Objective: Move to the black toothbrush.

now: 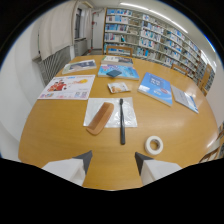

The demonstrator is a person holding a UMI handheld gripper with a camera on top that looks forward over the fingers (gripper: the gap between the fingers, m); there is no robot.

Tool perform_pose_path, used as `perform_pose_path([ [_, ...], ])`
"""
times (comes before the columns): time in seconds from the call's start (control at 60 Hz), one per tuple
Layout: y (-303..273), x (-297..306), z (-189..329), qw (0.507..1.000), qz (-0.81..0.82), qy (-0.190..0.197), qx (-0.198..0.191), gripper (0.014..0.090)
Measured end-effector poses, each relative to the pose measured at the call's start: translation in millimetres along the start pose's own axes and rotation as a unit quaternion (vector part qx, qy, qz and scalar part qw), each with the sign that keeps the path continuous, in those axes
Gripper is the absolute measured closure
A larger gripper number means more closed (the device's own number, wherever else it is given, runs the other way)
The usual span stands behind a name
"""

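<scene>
The jaws (113, 161) stand wide apart, holding nothing, above the near edge of the round wooden counter (55, 130). Just ahead of them, a little past the gap, the black toothbrush (121, 122) lies lengthwise pointing away, its far half on a white sheet (127, 114) and its near end on bare wood. A tan comb-like piece (100, 118) lies on the same sheet, just beside the toothbrush. A roll of white tape (154, 145) sits near the right finger. Farther on, booklets and a blue magazine (156, 88) spread toward the far edge. Bookshelves (155, 37) line the wall beyond.
</scene>
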Motion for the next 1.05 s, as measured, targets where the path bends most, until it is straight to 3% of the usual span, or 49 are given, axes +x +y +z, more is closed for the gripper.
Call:
perform_pose_path([
  [0.567,-79.3,46.2,126.9,0.999,-0.019,-0.032,0.002,0.02],
  [1.05,-91.3,41.7,149.3,0.999,-0.015,-0.042,-0.011,0.0203],
])
